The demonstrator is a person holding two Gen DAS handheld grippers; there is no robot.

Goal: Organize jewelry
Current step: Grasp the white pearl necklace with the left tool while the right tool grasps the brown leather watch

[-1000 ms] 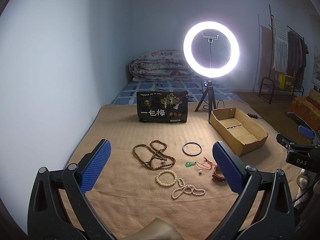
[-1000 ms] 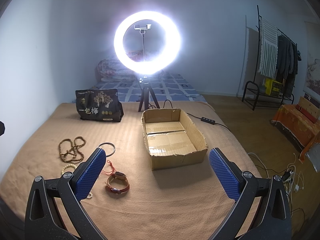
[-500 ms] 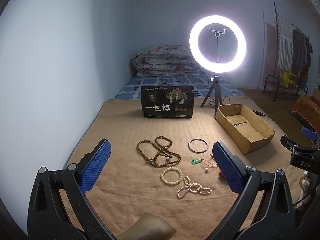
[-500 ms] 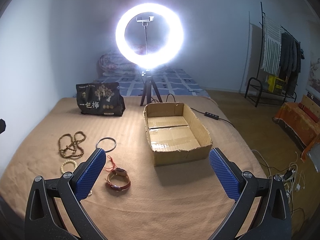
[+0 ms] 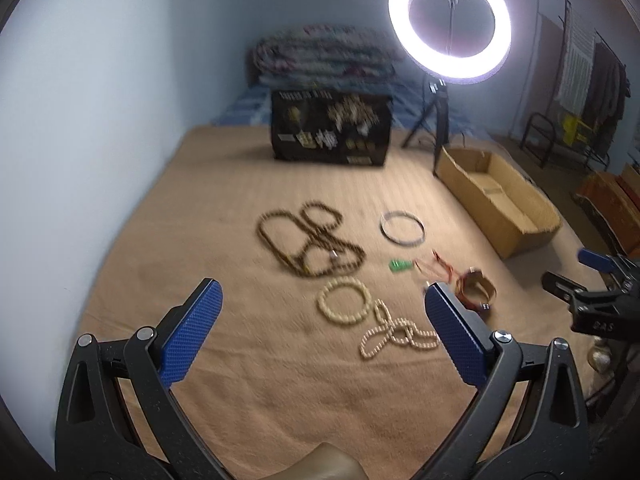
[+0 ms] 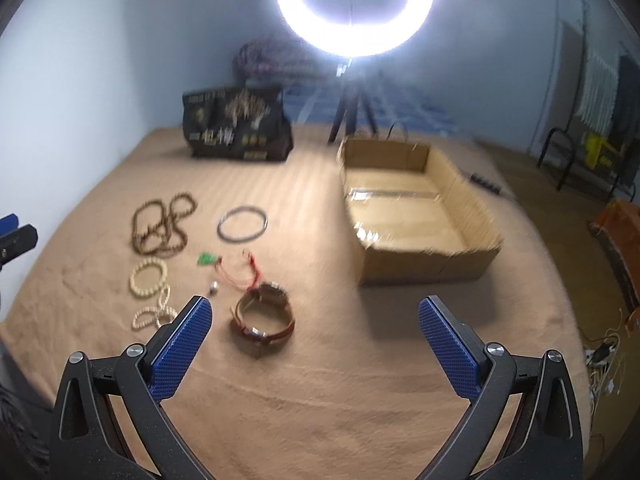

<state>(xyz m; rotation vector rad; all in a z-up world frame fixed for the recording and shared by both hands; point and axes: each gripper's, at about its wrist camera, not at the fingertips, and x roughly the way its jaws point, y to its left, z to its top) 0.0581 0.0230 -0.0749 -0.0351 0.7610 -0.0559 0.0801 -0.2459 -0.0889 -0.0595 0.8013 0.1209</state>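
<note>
Both views show a hand-held gripper with its blue pads spread wide and nothing between them. From the left wrist view, the left hand-held gripper (image 5: 322, 328) hangs above the tan blanket (image 5: 192, 240), and the jewelry lies ahead of it: a long brown bead necklace (image 5: 310, 242) farthest left, a metal bangle (image 5: 402, 227) to its right, a green pendant (image 5: 399, 265) on red cord, a cream bead bracelet (image 5: 345, 300) and a looped cream strand (image 5: 394, 334) nearest. A brown watch (image 5: 476, 290) shows just past the right pad. An open cardboard box (image 5: 500, 208) sits far right, a black bag (image 5: 330, 128) and a ring light (image 5: 450, 26) beyond. From the right wrist view, the right hand-held gripper (image 6: 314, 334) hovers over the same blanket, the watch (image 6: 262, 318) lying just ahead of its left pad, the box (image 6: 416, 216) farther right, and the beads spread out to the left. Motion blur softens both pictures.
</note>
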